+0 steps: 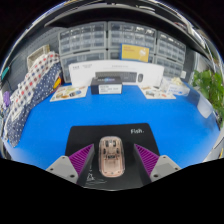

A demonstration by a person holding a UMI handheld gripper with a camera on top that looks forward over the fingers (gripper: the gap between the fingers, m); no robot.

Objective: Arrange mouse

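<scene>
The gripper is hovering low over a bright blue table, its two fingers spread apart with the purple pads facing inward. Between them a pale pinkish mouse is lying on a dark mouse mat, its length running along the fingers' direction. A narrow gap is showing on each side of the mouse, so the pads appear to be flanking it rather than pressing it, though the view down there is tight and contact on either side is hard to rule out. The mat is carrying small white lettering near its far right corner.

Beyond the mat, across open blue surface, a white box-like device is sitting at the table's far edge, with flat trays of small items to its left and more to its right. Behind these, shelving with rows of grey storage bins is lining the wall. A patterned cloth is hanging off to the left, and green leaves of a plant are showing on the right.
</scene>
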